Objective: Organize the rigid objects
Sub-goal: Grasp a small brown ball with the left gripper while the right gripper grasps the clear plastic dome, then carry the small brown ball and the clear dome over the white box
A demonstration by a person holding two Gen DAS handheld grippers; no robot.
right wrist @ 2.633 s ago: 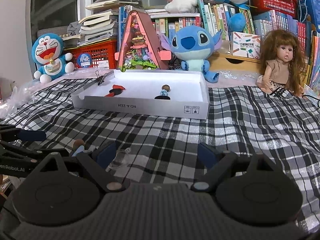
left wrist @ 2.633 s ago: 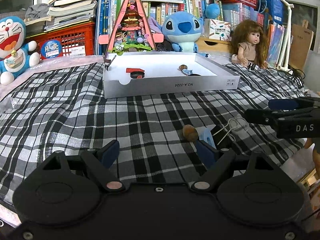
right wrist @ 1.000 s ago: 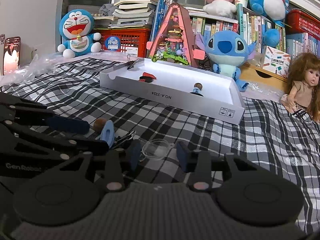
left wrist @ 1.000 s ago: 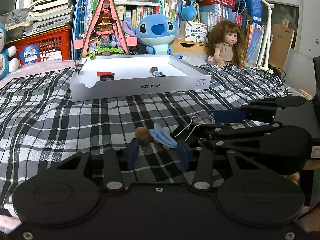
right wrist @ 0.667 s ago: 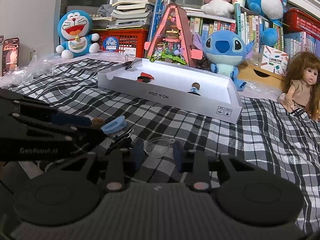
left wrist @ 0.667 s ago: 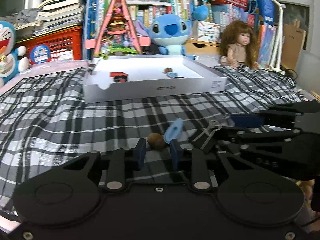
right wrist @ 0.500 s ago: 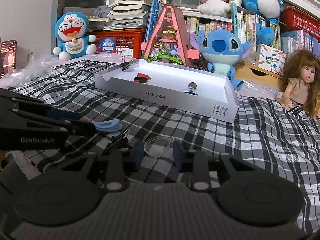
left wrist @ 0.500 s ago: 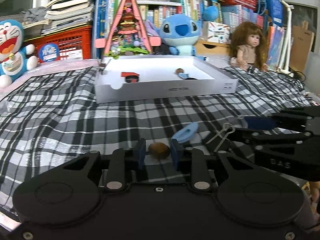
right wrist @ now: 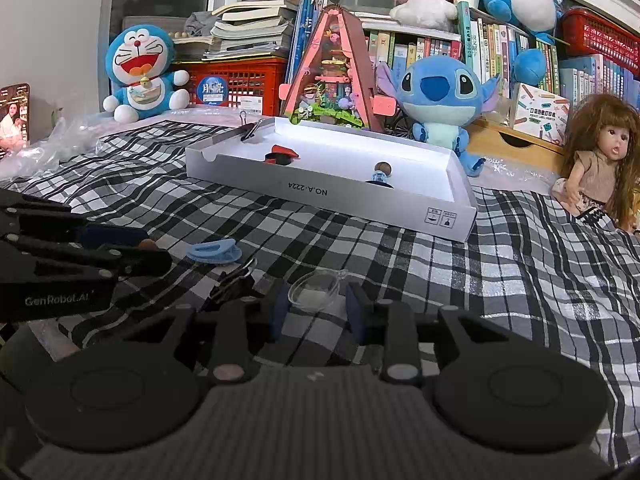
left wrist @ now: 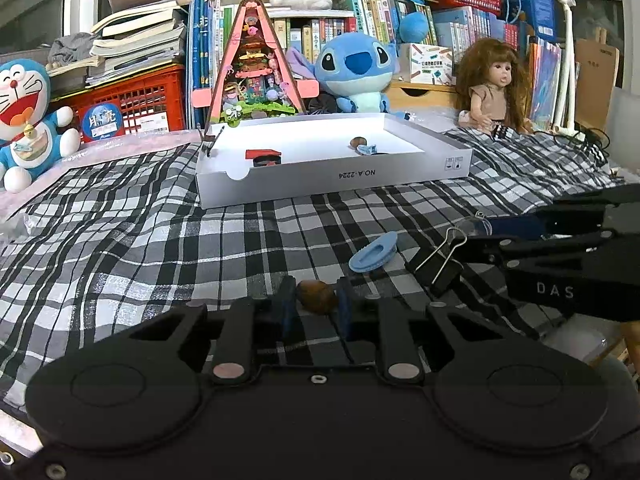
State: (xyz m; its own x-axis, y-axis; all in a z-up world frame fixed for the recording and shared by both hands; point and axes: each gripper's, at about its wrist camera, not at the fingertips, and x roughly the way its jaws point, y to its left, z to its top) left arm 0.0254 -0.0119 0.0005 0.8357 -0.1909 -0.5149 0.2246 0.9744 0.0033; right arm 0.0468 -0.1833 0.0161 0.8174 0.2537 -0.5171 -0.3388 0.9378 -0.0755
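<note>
Brown bead [left wrist: 317,296] sits clamped between our left tongs [left wrist: 315,305], low over the checked cloth [left wrist: 120,240]. Our right tongs [right wrist: 316,307] are narrowed around one clear plastic scoop [right wrist: 315,291]; we cannot tell whether the pads actually press its sides.

We count three loose pieces on the cloth near the tongs: the scoop, one blue clip [left wrist: 373,257] just beyond the bead, and one black binder clip [left wrist: 437,267] with wire handles, lying between the blue clip and the right tongs.

One white shallow box [left wrist: 328,178] lies farther back on the cloth, well apart from those pieces. Inside it we see one red-and-black piece [left wrist: 263,157] near its left end, and one brown bead with a small blue piece [left wrist: 362,145] toward the right; a second binder clip [right wrist: 251,129] grips its far left rim.

Behind the box we count one Doraemon plush [right wrist: 140,74], one Stitch plush [right wrist: 436,98], one long-haired doll [right wrist: 600,160], one triangular pink miniature house [right wrist: 334,76], a red crate [right wrist: 244,80], and shelves packed with books [right wrist: 420,46].
</note>
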